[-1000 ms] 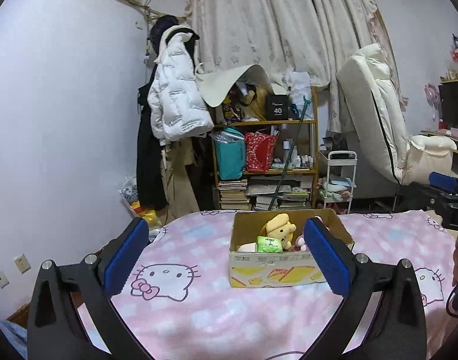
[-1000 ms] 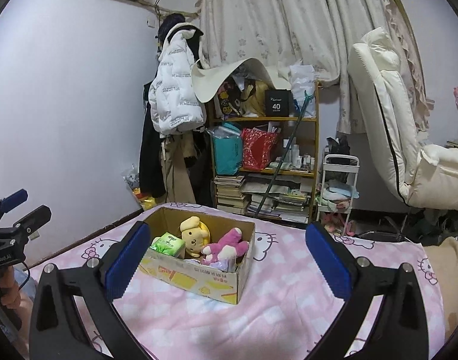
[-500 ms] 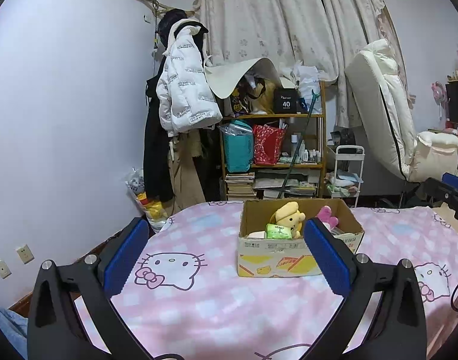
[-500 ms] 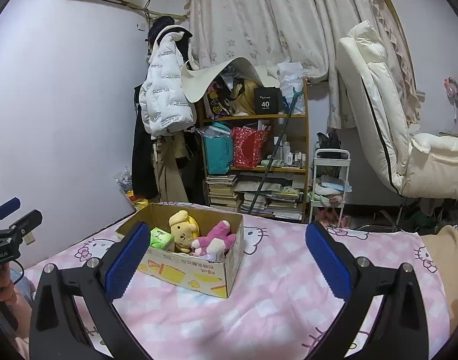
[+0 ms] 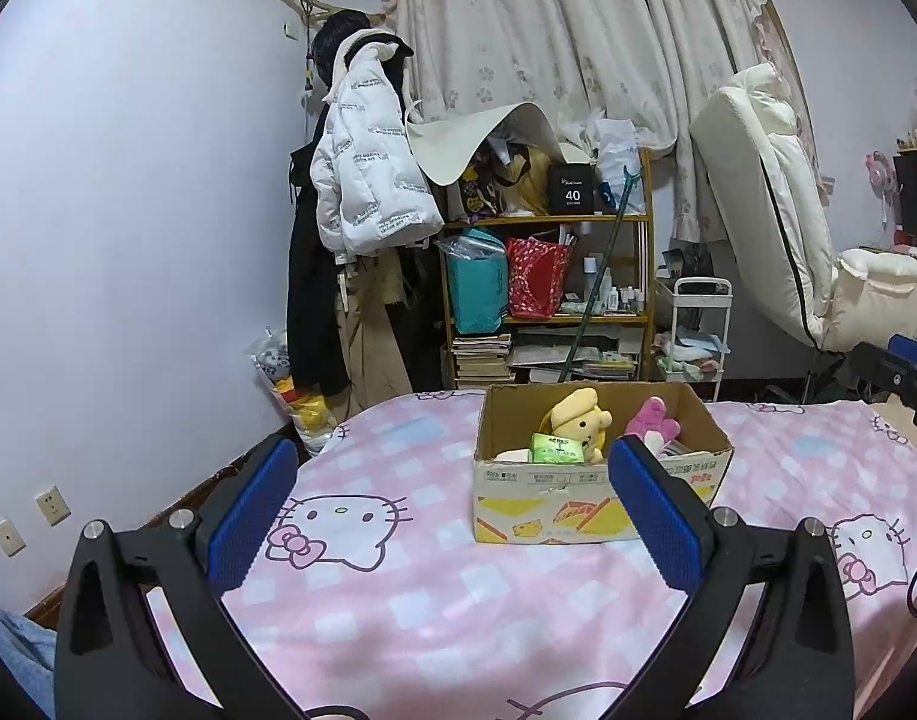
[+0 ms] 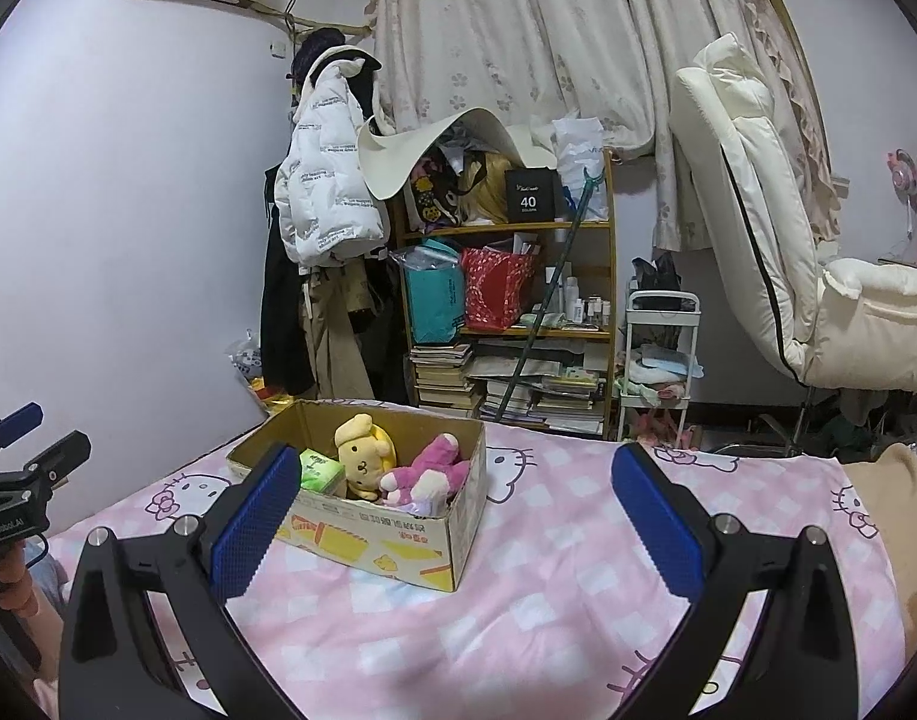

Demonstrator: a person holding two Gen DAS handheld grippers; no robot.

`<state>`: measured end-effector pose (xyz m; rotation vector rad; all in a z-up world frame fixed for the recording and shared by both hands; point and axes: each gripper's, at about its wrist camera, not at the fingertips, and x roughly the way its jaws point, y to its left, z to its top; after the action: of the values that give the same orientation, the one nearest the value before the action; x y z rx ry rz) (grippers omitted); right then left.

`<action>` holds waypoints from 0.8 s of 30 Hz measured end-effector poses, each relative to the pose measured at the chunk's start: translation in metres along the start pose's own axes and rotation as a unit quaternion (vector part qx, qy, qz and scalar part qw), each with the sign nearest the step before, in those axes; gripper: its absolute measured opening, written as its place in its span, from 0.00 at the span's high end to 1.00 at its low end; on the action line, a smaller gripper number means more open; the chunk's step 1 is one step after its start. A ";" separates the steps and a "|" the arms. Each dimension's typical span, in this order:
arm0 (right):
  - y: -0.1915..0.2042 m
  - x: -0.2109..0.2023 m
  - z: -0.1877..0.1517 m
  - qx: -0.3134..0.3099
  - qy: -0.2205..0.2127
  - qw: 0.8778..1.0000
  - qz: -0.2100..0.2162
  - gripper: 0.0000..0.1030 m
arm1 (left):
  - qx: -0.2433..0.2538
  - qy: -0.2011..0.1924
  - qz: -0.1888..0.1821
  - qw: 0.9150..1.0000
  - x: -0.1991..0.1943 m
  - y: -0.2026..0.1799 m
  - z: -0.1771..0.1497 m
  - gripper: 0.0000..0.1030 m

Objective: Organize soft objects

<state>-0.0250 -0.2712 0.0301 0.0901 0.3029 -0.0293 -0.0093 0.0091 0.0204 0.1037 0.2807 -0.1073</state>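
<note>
A cardboard box [image 5: 596,507] stands on the pink Hello Kitty bedspread [image 5: 434,600]. It holds a yellow plush dog [image 5: 578,417], a pink plush toy [image 5: 653,417] and a green tissue pack [image 5: 556,449]. My left gripper [image 5: 452,510] is open and empty, held back from the box. In the right wrist view the box [image 6: 392,534] sits left of centre with the yellow plush [image 6: 365,459], pink plush [image 6: 425,471] and green pack [image 6: 320,471] inside. My right gripper [image 6: 455,516] is open and empty above the bedspread [image 6: 548,600].
A cluttered wooden shelf [image 5: 548,312] with bags and books stands behind the bed, with hanging coats [image 5: 362,180] to its left. A white recliner chair [image 5: 788,240] and a small white cart [image 5: 695,336] are on the right. The left gripper's handle [image 6: 14,480] shows at the right view's left edge.
Both grippers have drawn back and shifted a little; the box sits slightly more to the right in the left view. Both stay open and empty.
</note>
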 end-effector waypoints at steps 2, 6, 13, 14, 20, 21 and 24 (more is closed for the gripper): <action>0.000 0.002 -0.001 0.000 0.000 1.000 -0.001 0.00 | 0.002 0.000 0.002 1.000 0.000 -0.001 -0.001 0.01; 0.001 0.001 -0.001 0.001 0.000 1.000 -0.001 0.00 | 0.002 0.005 -0.003 1.000 0.001 -0.001 0.000 0.01; 0.001 0.002 -0.004 0.002 0.000 1.000 -0.002 0.00 | 0.004 0.015 -0.004 1.000 0.006 -0.004 -0.001 0.01; 0.001 0.002 -0.003 0.001 0.000 1.000 -0.002 0.00 | 0.005 0.015 -0.005 1.000 0.006 -0.004 -0.002 0.01; 0.002 0.002 -0.004 0.000 -0.001 1.000 -0.001 0.00 | 0.003 0.022 -0.006 1.000 0.009 -0.006 -0.002 0.01; 0.002 0.003 -0.005 -0.002 0.000 1.000 -0.001 0.00 | 0.005 0.023 -0.006 1.000 0.010 -0.007 -0.002 0.01; 0.005 0.003 -0.005 -0.002 0.001 1.000 -0.003 0.00 | 0.010 0.024 -0.009 1.000 0.010 -0.007 -0.003 0.01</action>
<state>-0.0231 -0.2659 0.0243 0.0845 0.3051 -0.0349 -0.0019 0.0016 0.0143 0.1241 0.3286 -0.1252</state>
